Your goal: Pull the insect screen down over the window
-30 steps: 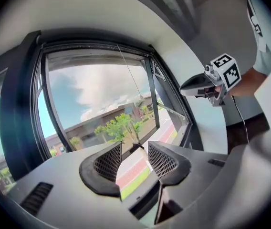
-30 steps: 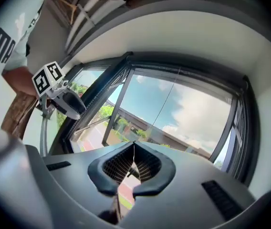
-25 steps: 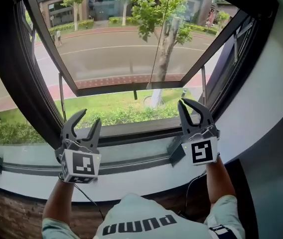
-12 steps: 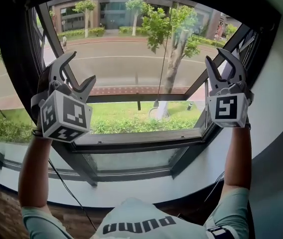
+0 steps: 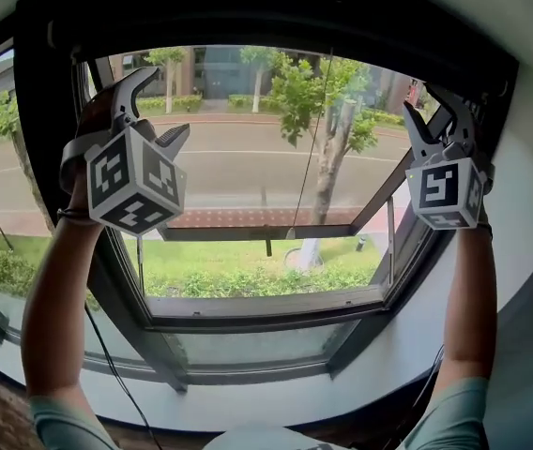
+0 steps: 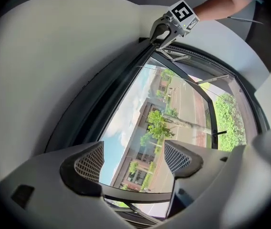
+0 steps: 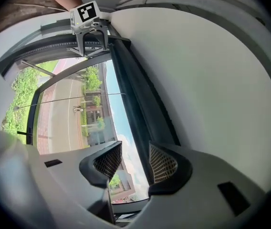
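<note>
Aiming my left gripper [image 6: 133, 159] and right gripper [image 7: 130, 161], empty jaws just opening wide, I'm squaring both evenly to the top rail [image 5: 276, 26].

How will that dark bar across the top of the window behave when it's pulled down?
The dark bar spans the whole window, so it is probably rigid but may tilt if pulled from one end. Its face looks smooth, so it is possibly slippery to grip.
</note>
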Tool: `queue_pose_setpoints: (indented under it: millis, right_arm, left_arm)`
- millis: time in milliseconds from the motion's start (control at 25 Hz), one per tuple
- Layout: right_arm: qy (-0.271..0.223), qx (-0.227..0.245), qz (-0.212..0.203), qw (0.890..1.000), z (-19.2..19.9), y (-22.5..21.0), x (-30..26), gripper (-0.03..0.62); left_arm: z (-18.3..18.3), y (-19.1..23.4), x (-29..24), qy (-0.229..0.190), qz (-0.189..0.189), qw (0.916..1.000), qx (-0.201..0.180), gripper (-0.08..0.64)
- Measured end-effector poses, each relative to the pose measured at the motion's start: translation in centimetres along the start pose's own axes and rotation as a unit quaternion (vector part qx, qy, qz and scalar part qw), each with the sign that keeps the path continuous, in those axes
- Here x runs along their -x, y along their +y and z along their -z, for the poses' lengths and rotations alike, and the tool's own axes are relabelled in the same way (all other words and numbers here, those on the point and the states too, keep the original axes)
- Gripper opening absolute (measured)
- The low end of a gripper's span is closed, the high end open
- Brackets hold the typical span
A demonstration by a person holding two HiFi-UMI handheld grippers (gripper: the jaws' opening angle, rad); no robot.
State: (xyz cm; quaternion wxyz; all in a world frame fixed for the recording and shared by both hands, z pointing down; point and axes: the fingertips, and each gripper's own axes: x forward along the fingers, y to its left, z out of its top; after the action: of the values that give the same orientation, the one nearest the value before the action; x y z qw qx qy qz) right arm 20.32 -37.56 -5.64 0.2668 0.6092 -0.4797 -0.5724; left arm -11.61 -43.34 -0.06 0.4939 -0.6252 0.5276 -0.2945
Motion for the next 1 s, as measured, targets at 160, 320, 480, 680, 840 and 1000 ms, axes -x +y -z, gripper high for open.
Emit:
queue_pose_setpoints:
  millis: [160, 320, 480, 680, 840, 1000]
  right_arm:
    - [0.006, 0.022, -0.007, 1.000, -0.9, -1.0, -2.1, 0.167]
    - [0.030, 0.045, -0.034, 0.998, 0.0, -1.1, -3.4, 0.175]
    - [0.058, 0.060, -0.063, 0.994, 1.4, -0.5, -4.6, 0.184]
    - [0.087, 0.071, -0.074, 0.991, 3.6, -0.4, -5.2, 0.186]
    - [0.093, 0.079, -0.078, 0.989, 4.5, -0.3, -5.7, 0.186]
    - [0.105, 0.103, -0.093, 0.985, 5.1, 0.1, -6.4, 0.186]
  left_arm:
    - [-0.5, 2.9, -0.5, 0.004, -0.014, 0.9996, -0.024, 0.403]
    - [-1.7, 4.1, -1.1, 0.000, -0.014, 0.9994, -0.032, 0.417]
    - [-1.6, 4.1, -1.6, 0.016, -0.002, 0.9980, -0.061, 0.426]
    - [-1.6, 4.0, -2.6, 0.037, 0.004, 0.9955, -0.087, 0.432]
    - [-1.0, 4.0, -3.2, 0.066, 0.010, 0.9922, -0.105, 0.434]
    - [-0.5, 3.9, -3.7, 0.090, 0.011, 0.9875, -0.129, 0.436]
